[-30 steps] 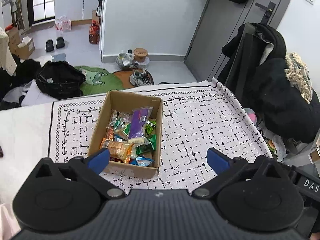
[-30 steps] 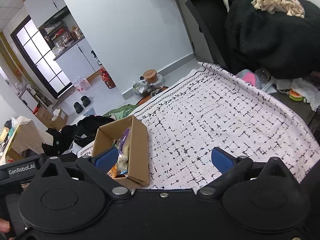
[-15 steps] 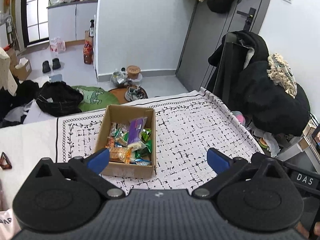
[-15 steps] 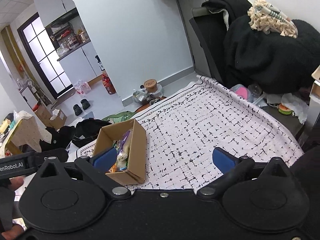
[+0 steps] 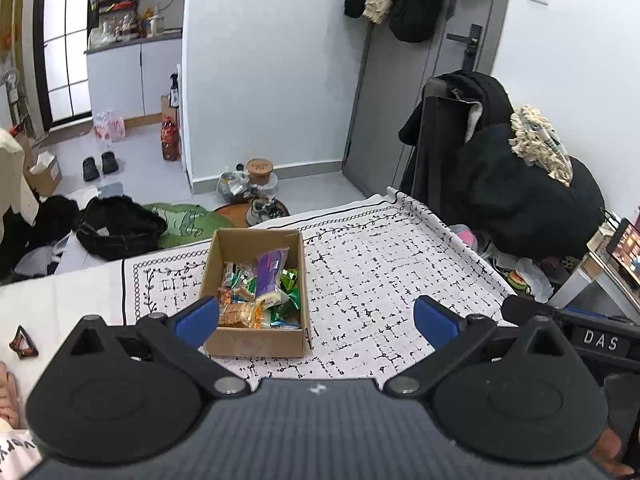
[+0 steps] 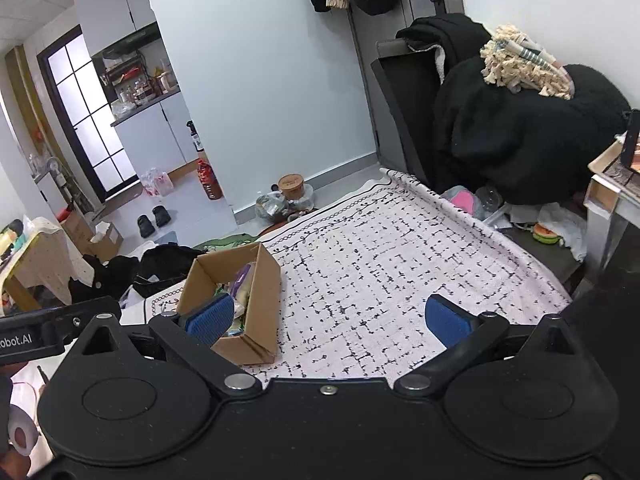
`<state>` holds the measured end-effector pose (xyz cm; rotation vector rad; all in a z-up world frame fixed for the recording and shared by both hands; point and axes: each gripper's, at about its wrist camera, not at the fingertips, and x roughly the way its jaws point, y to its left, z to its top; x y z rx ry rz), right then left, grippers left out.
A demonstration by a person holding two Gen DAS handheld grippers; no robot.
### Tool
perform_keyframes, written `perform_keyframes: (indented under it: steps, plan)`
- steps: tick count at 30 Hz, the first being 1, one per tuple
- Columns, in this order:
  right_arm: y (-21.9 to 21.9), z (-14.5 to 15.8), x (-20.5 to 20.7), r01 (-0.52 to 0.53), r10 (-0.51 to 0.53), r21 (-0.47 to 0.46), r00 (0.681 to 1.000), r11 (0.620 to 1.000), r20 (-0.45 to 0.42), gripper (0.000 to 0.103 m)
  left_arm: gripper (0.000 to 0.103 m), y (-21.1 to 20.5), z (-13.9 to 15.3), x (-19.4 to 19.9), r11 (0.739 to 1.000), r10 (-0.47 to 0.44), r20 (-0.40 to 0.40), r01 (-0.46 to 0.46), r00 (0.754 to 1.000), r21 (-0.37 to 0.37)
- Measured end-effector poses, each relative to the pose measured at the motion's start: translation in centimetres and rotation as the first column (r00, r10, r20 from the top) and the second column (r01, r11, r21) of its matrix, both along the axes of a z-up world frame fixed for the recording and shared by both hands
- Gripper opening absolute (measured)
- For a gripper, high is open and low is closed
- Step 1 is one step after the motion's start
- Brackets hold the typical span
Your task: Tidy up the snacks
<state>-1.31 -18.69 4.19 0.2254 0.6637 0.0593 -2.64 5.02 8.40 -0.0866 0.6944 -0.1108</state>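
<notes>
Left tongs (image 5: 316, 318): black body, ribbed grey centre, blue pads (image 5: 198, 314), silver pivot screws. Right tongs (image 6: 328, 318): black, blue textured pads (image 6: 444, 318). White lettering is seen on both.

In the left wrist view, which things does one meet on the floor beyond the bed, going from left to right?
Pair of black shoes → red bottle → jar with a cork lid → grey door → black coats piled on a chair.
</notes>
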Motion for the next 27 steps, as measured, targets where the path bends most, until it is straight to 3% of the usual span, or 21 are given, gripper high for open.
perform_keyframes:
  steps: [27]
  plan:
    - [1.2, -1.0, -0.3, -0.004, 0.003, -0.036, 1.0, 0.999, -0.03, 0.103, 0.103, 0.9, -1.6, -1.2, 1.0, 0.002, -0.015, -0.002, 1.0, 0.026]
